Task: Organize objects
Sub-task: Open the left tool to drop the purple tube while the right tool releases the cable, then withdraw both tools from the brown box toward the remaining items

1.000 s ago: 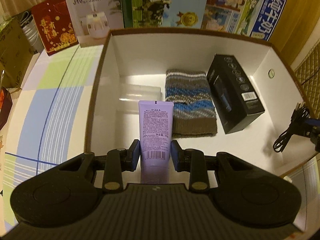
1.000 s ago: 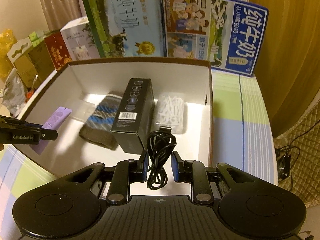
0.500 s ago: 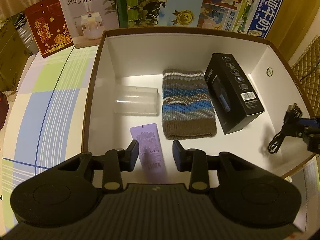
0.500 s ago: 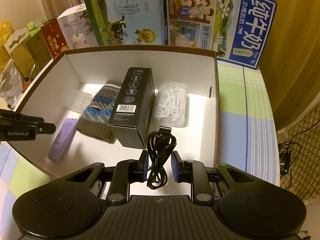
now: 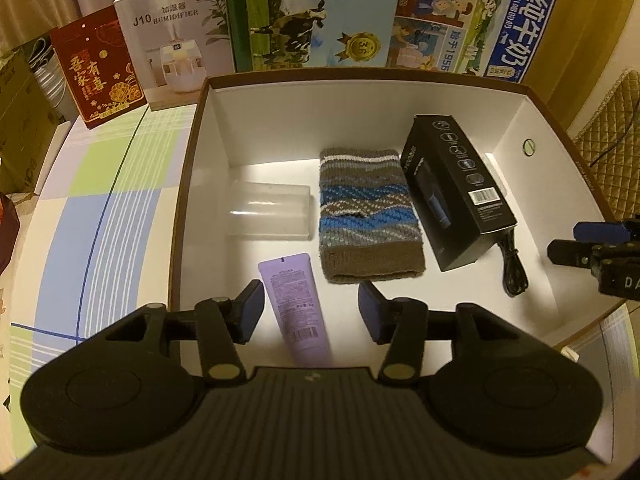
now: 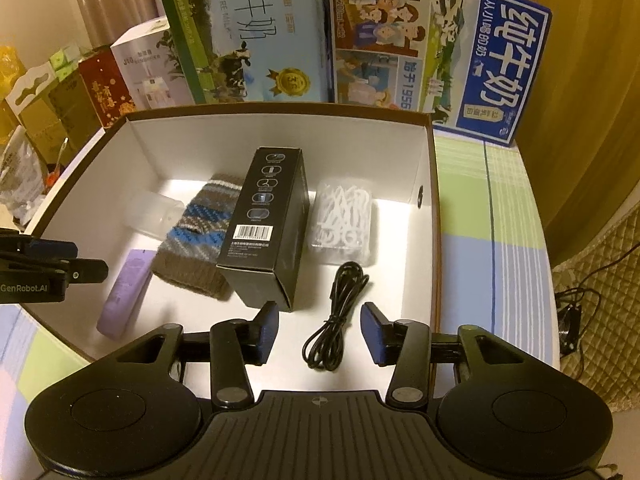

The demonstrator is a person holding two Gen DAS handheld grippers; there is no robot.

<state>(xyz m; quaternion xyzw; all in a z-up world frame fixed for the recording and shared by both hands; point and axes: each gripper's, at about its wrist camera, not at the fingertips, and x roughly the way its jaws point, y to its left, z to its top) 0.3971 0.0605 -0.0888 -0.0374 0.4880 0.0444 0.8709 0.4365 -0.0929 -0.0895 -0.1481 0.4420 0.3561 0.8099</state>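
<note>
A white storage box [image 5: 208, 140] [image 6: 424, 176] holds all the items. The purple tube [image 5: 294, 304] [image 6: 124, 292] lies flat on its floor at the near left, below my open left gripper [image 5: 310, 308]. A coiled black cable [image 6: 336, 324] [image 5: 512, 268] lies on the floor at the near right, under my open right gripper [image 6: 318, 328]. Between them lie a striped knit hat [image 5: 368, 212] [image 6: 200, 232] and a black carton [image 5: 456, 192] [image 6: 268, 224]. A clear plastic case [image 5: 270, 210] sits at the left, and a clear case of white picks [image 6: 344, 220] at the right.
Tall milk cartons [image 6: 436, 48], a humidifier box [image 5: 176, 40] and a red box [image 5: 98, 68] stand behind the storage box. The checked tablecloth [image 5: 92, 216] [image 6: 492, 240] flanks it on both sides. A quilted chair and cords [image 6: 576, 312] lie off the table's right edge.
Both grippers opened. The purple tube went from held upright to lying on the box floor. The cable dropped from the right gripper onto the floor, and both grippers drew back.
</note>
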